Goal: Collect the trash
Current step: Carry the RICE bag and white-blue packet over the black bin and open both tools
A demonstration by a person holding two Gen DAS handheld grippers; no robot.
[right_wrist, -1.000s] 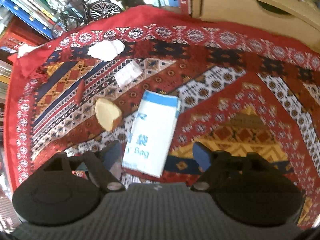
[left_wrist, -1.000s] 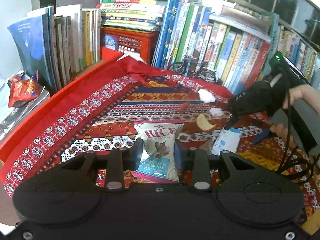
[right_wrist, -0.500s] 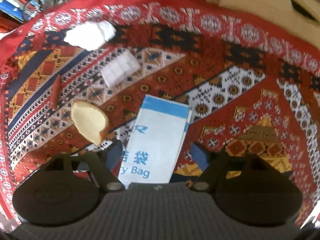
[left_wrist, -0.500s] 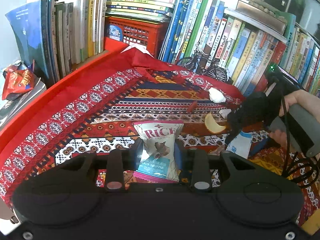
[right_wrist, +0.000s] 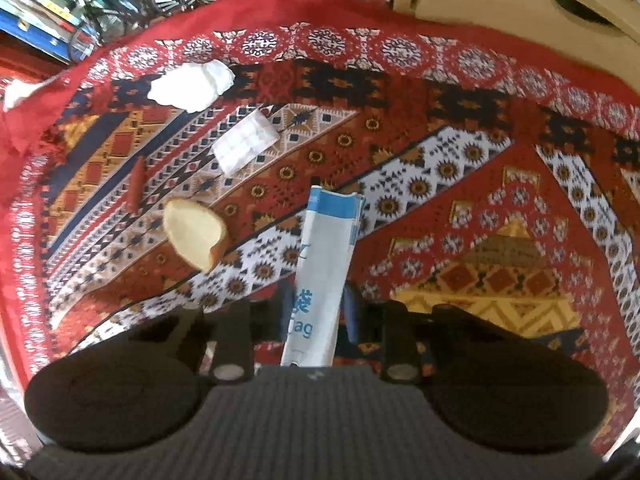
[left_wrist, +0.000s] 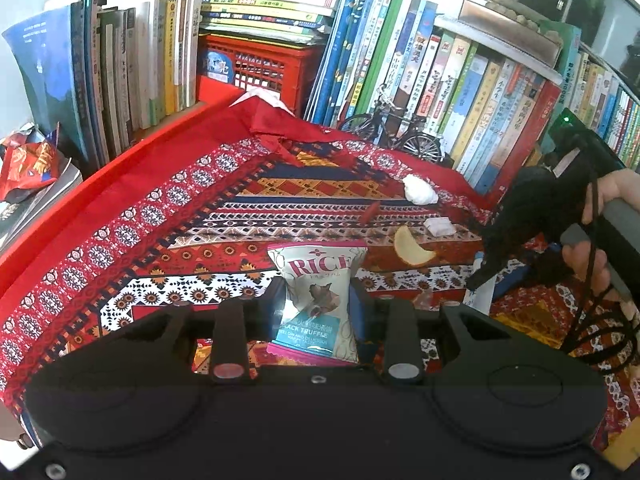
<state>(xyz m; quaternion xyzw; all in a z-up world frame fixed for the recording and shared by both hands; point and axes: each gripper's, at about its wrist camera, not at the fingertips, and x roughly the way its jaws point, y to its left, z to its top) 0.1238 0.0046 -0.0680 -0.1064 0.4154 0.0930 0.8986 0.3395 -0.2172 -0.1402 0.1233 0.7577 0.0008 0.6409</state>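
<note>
My left gripper (left_wrist: pixel 318 308) is shut on a white and teal rice snack packet (left_wrist: pixel 320 280), held upright over the patterned red cloth (left_wrist: pixel 180 220). In the right wrist view my right gripper (right_wrist: pixel 318 314) points down, its jaws closing on a white and blue paper bag (right_wrist: pixel 326 248). The bag stands buckled narrow between the pads. Loose on the cloth beyond lie a pale bread piece (right_wrist: pixel 194 236), a red strip (right_wrist: pixel 136 184), a small white packet (right_wrist: pixel 245 144) and a crumpled white tissue (right_wrist: pixel 192 86). The left wrist view shows a hand carrying the right gripper (left_wrist: pixel 484 276) at the right.
Rows of books (left_wrist: pixel 440 80) and a red crate (left_wrist: pixel 256 68) wall the far side. A model bicycle (left_wrist: pixel 400 132) stands at the cloth's back edge. A wooden box (right_wrist: pixel 500 0) borders the cloth at the right. A crumpled red wrapper (left_wrist: pixel 28 160) lies off the cloth, far left.
The right gripper's jaws have come in from wide apart onto the paper bag, which went from lying flat to squeezed narrow. The left gripper still holds the rice packet.
</note>
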